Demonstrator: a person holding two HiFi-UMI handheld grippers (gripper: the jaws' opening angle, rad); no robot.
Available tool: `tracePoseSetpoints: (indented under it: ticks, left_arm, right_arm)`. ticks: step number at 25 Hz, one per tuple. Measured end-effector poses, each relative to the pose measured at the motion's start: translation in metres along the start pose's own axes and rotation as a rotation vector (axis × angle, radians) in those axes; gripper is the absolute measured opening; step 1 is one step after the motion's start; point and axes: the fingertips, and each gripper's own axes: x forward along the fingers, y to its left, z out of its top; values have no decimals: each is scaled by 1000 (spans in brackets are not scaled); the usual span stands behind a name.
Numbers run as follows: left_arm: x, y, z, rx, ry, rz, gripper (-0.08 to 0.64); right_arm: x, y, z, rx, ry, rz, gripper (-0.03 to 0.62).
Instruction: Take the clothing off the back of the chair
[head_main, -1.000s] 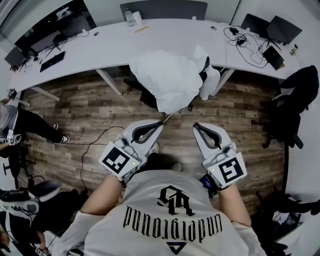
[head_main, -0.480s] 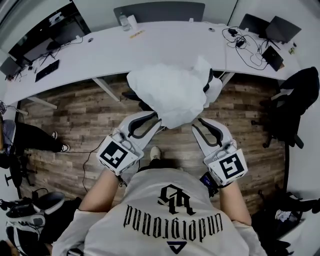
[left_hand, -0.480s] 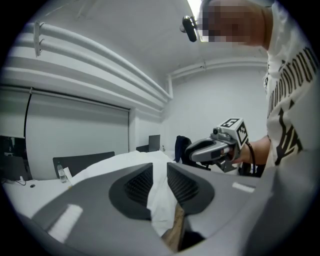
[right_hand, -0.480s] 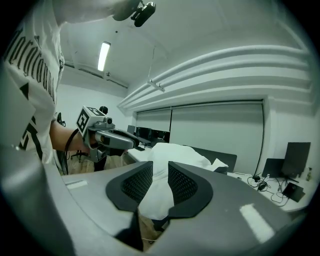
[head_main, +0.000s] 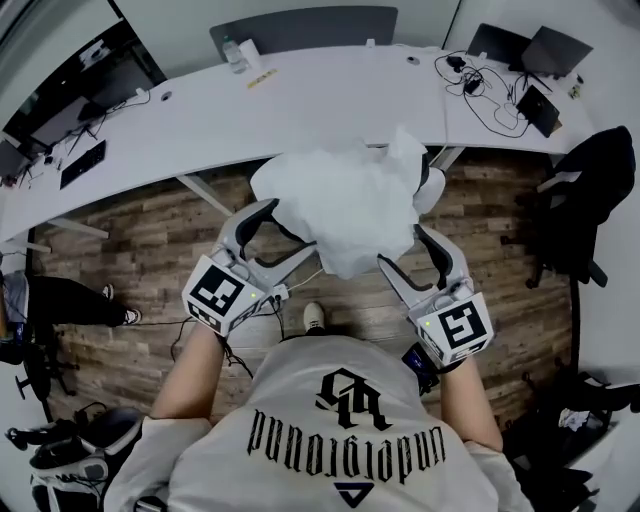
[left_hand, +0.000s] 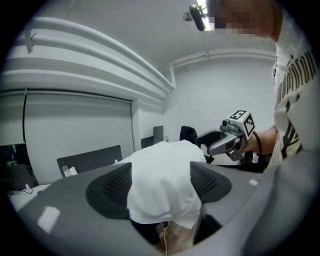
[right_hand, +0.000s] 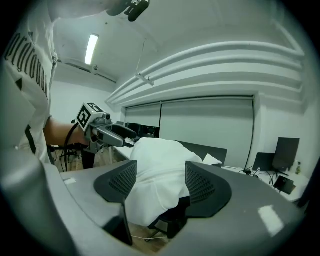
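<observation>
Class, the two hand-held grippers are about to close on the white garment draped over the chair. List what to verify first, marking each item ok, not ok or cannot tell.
1. Left hand-held gripper jaws apart, having just been opening: ok.
2. Right hand-held gripper jaws apart, likewise just been opening: ok.
3. Both aimed at the white garment, which fills the gap in each gripper view: ok.
4. Fabric already inside the jaws: cannot tell; the head view puts both at its near edge.
5. Garment free to lift off the chair: cannot tell; the chair is mostly covered.

A pale short-sleeved T-shirt (head_main: 340, 440) (dark gothic lettering), with grey left gripper (head_main: 292, 228) and right gripper (head_main: 402, 248) bearing marker cubes (head_main: 218, 297).
</observation>
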Motion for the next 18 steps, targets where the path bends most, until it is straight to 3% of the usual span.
tracePoseSetpoints:
  ticks: [3, 8, 18]
  left_arm:
    - [5, 20, -2, -6, 11, 16, 446]
    - [13, 45, -16, -20, 53, 23, 513]
    - [35, 63, -33, -88, 73, -48, 535]
  right_arm:
    - [10, -5, -4, 10, 17, -26, 304]
    - [23, -7, -9, 14, 43, -42, 318]
    - [43, -12, -14, 22, 70, -50, 317]
